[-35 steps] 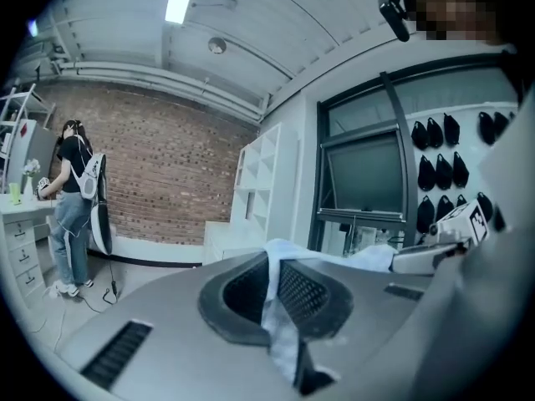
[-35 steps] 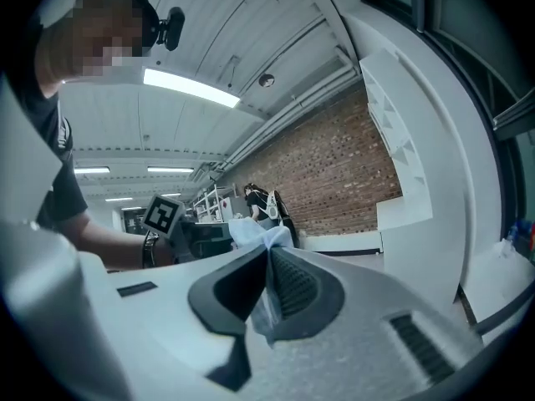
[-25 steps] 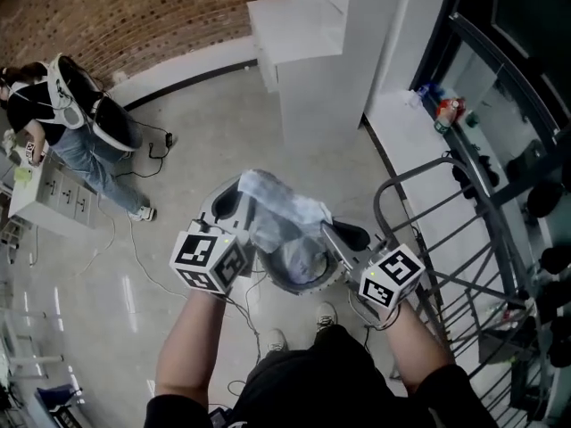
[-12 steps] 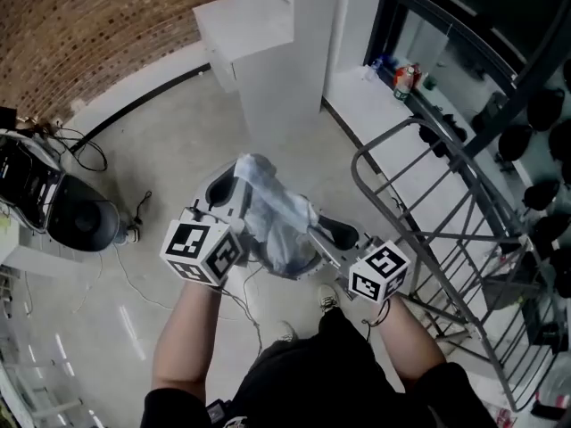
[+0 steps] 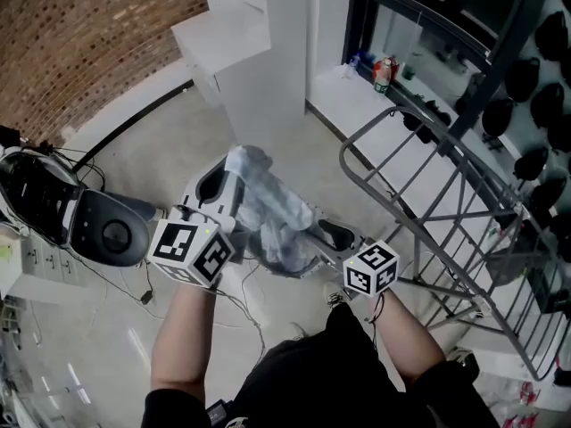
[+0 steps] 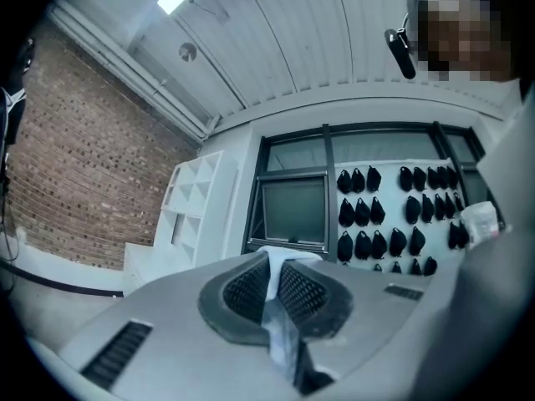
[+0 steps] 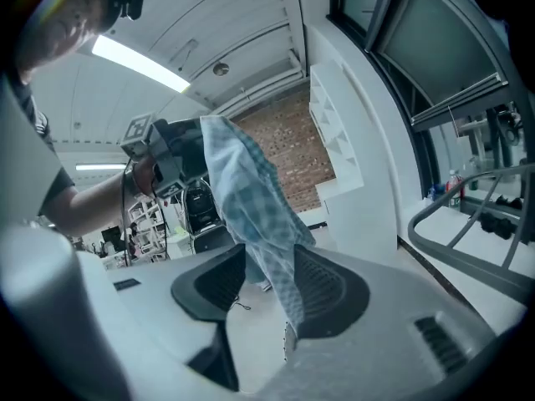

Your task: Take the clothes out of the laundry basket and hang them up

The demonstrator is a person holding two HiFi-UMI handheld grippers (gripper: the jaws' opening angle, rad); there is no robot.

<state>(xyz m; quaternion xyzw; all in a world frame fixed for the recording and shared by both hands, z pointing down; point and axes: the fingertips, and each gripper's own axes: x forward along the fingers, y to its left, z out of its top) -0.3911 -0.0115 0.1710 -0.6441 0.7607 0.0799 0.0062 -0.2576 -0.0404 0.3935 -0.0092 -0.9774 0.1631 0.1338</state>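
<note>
Head view: the room has a pale glossy floor (image 5: 107, 346), a brick wall (image 5: 71, 43) and a white shelving unit (image 5: 259, 52). A grey metal drying rack (image 5: 428, 203) stands at the right, under a window with a row of black items hung along it. Both grippers are held just left of the rack, over the floor. The left gripper (image 5: 230, 169) and the right gripper (image 5: 310, 237) carry a pale checked garment (image 5: 268, 212) between them. A black and grey machine (image 5: 98, 226) sits on the floor, well left of the rack.

Left gripper view: the left gripper (image 6: 274, 267) is clamped on the garment (image 6: 284, 341). A thin fold of it is pinched between the ribbed pads (image 6: 247, 291). The window is straight ahead, with the shelving unit and the brick wall to its left.

Right gripper view: the right gripper (image 7: 269, 270) has its jaws apart, and they have just been opening. The garment (image 7: 242, 190) hangs down through the gap, lying against one pad only. A rail of the rack (image 7: 468, 215) shows at the right.

Change from the frame a second ago: the person and the cabinet far left of the rack have left the head view. The machine has come in, and the rack fills more of the right side.
</note>
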